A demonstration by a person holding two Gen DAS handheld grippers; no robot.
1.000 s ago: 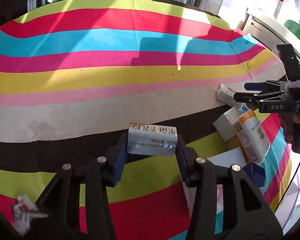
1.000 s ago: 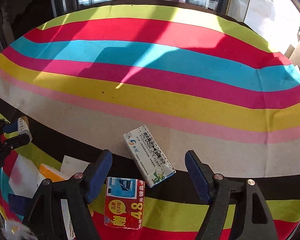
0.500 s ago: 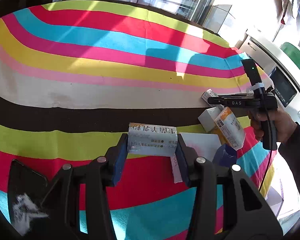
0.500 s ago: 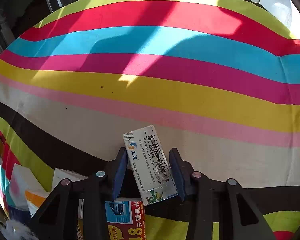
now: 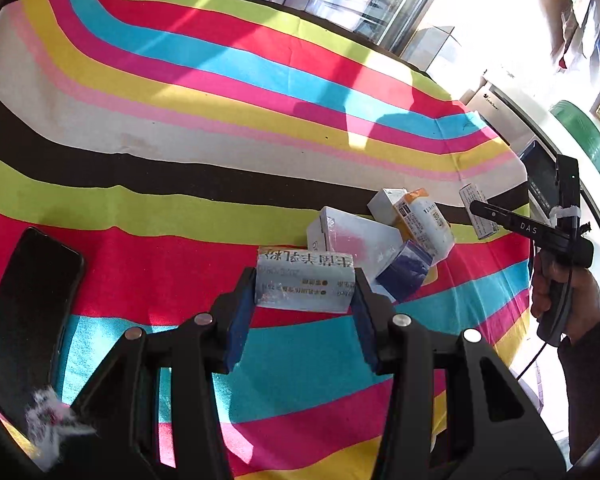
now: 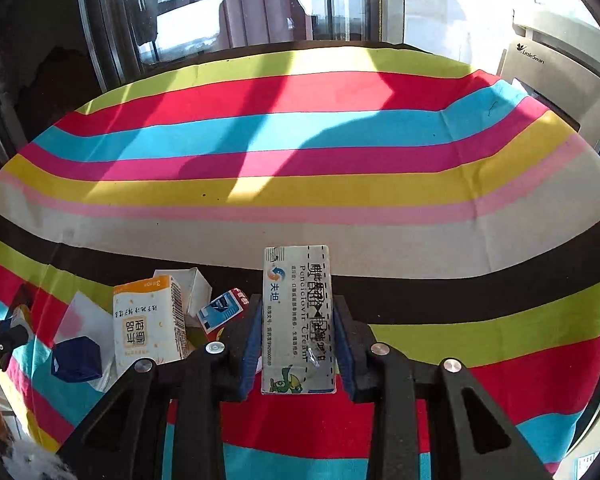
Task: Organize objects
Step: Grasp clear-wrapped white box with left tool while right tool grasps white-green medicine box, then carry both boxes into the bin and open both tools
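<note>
Between right tool point(image 6: 296, 344) pads: cream box point(image 6: 298, 320).

A heap of boxes point(image 5: 384, 240) lies on the tablecloth point(image 5: 180, 128). In the left wrist view a phone point(image 5: 28, 312) lies well to its left, an appliance point(image 5: 500, 108) behind the table's far right edge.

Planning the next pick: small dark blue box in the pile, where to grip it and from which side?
Grip the dark blue box across two opposite flat side faces, coming from above on its open side away from the pile. It sits tilted on the flat white box, with the orange-and-white carton close beside it, so that side looks tight. Both grippers are already shut on boxes.
</note>
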